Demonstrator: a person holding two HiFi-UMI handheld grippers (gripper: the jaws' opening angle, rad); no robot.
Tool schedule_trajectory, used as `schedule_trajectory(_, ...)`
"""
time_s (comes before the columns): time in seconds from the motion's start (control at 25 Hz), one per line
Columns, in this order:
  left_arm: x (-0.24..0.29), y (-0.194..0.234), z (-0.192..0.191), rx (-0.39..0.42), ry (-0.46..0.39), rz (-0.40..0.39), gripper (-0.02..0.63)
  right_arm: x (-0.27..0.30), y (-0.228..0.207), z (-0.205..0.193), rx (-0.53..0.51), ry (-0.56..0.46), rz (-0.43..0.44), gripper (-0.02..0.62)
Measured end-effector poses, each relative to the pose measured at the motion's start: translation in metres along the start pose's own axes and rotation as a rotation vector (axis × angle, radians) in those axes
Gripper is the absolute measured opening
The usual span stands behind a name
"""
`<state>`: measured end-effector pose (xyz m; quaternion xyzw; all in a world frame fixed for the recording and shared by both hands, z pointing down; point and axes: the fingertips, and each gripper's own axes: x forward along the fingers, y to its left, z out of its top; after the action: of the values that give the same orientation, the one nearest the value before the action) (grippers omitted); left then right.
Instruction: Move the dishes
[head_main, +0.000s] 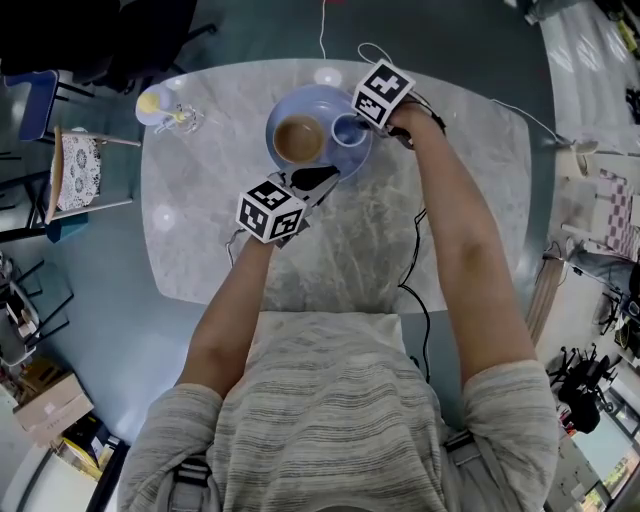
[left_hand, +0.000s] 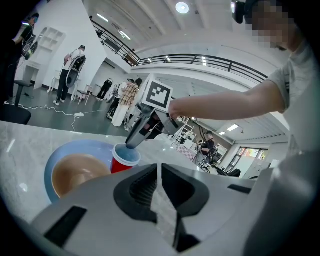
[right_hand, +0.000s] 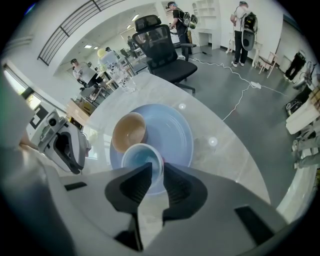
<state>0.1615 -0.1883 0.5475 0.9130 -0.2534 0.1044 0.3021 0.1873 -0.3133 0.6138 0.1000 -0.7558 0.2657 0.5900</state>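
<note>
A blue plate lies at the far side of the marble table. On it stand a tan bowl and a red cup with a blue inside. My right gripper points steeply down at the cup. In the right gripper view its jaws stand apart astride the near rim of the cup, beside the bowl, and the pads are not pressing. My left gripper rests near the plate's front edge, shut and empty; its view shows the cup, the bowl and the right gripper.
A clear glass item with a yellow object sits at the table's far left. A chair with a patterned cushion stands left of the table. A black cable runs across the tabletop by my right arm. People stand in the background.
</note>
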Motion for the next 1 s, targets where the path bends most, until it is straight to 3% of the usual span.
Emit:
schedule_trajectory(0.24, -0.003, -0.003, 0.001, 0.008, -0.006, 0.003, 0.040, -0.013, 0.007, 0.003, -0.026, -0.064, -0.028, 0.087)
schedule_trajectory(0.56, -0.010, -0.006, 0.004, 0.008, -0.023, 0.018, 0.038, -0.035, 0.029, -0.006, 0.008, -0.248, -0.031, 0.086)
schedule_trajectory(1.0, -0.020, -0.024, 0.003, 0.028, -0.033, 0.020, 0.039, -0.051, 0.107, -0.026, 0.011, -0.551, -0.016, 0.064)
